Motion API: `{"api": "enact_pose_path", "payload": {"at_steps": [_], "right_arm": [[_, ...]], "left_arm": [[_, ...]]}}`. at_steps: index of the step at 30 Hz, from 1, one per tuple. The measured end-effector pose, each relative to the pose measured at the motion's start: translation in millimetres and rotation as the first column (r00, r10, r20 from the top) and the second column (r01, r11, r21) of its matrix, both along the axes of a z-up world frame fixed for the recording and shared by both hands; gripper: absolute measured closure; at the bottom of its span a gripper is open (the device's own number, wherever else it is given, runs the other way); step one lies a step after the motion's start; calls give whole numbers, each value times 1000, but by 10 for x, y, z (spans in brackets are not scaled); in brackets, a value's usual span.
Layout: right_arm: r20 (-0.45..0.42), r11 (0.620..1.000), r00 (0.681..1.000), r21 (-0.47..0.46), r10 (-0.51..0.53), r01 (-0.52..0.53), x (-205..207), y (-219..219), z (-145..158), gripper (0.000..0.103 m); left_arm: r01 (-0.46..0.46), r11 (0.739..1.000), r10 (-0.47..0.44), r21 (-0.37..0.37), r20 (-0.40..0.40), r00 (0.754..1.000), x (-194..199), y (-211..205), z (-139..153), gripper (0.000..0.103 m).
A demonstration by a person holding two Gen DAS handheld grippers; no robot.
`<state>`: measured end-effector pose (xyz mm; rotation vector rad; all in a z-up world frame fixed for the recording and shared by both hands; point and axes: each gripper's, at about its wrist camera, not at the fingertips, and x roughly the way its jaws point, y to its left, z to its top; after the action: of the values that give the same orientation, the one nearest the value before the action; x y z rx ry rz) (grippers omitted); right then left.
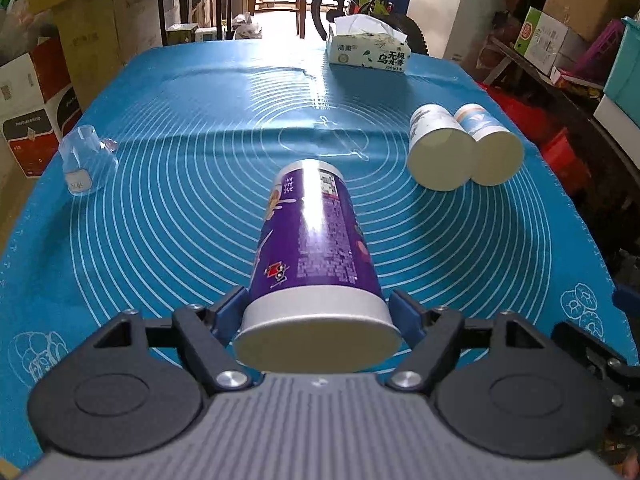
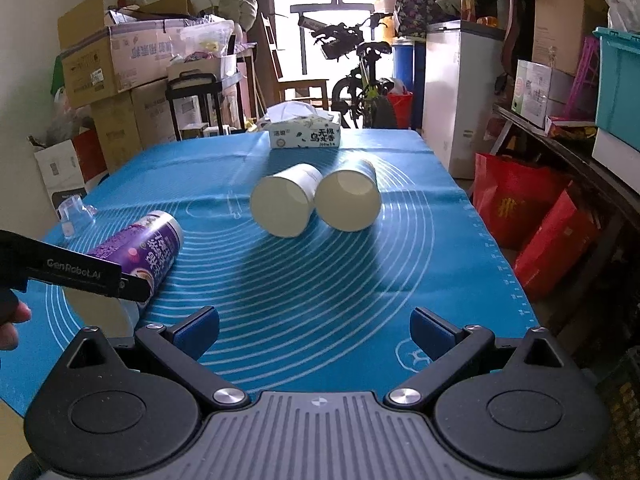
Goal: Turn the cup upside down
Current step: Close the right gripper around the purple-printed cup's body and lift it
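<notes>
On my left wrist feed, the left gripper [image 1: 318, 312] has its blue pads closed against the wide rim end of the purple cup [image 1: 316, 248], one pad on each side. The cup lies tilted away from me over the blue mat [image 1: 180, 200], its mouth toward the camera; the near edge of the mouth is cut off by the gripper body, and I cannot tell whether the cup's underside touches the mat. Glare washes out much of the print along its top.

On my right wrist feed, the right gripper [image 2: 316, 332] hangs over the mat with its jaws wide apart and nothing between them. The purple cup shows at the left there, its lower end hidden behind the black arm of the left gripper.

Two paper cups [image 1: 460, 148] lie on their sides, touching, mouths toward me, well apart from the purple cup. A clear plastic cup [image 1: 86, 160] sits near the mat's left edge, hard to make out. A tissue box [image 1: 368, 52] stands at the far end.
</notes>
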<state>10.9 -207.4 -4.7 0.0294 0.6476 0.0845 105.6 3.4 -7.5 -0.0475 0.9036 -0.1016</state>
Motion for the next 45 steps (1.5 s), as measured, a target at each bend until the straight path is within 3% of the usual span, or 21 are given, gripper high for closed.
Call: {"api": "enact_pose_path", "payload": {"at_steps": [4,6,14,21,33,40,45], "right_arm": [[-5,1000,1000,-6,-12,12,-15,-28,11,0],[-7,1000,1000,-5,-13,13,-19,-24,11,0],[-8,1000,1000,-21,8,-8,-20,58,36,0],[3,999,1000,-29,14,-14,-27,107,90,0],[17,992,992,15,125,-125,120,470,352,0],[-46,972,971,38,235,-234,451,913,505,0],[-155,964,952,77,265,-256,856,1122,497,0]], "left_arm": [[3,1000,-3,10,-2,1000,-16,3,-5,25],[3,1000,-3,21,-5,1000,-19,-2,6,19],[41,997,-43,67,30,999,-76,-51,87,19],[44,997,-49,62,74,996,-135,-19,226,19],[-36,995,13,96,223,975,-350,357,688,18],[-114,988,92,105,196,976,-297,804,535,18],[-109,989,96,99,134,986,-247,1042,281,18]]}}
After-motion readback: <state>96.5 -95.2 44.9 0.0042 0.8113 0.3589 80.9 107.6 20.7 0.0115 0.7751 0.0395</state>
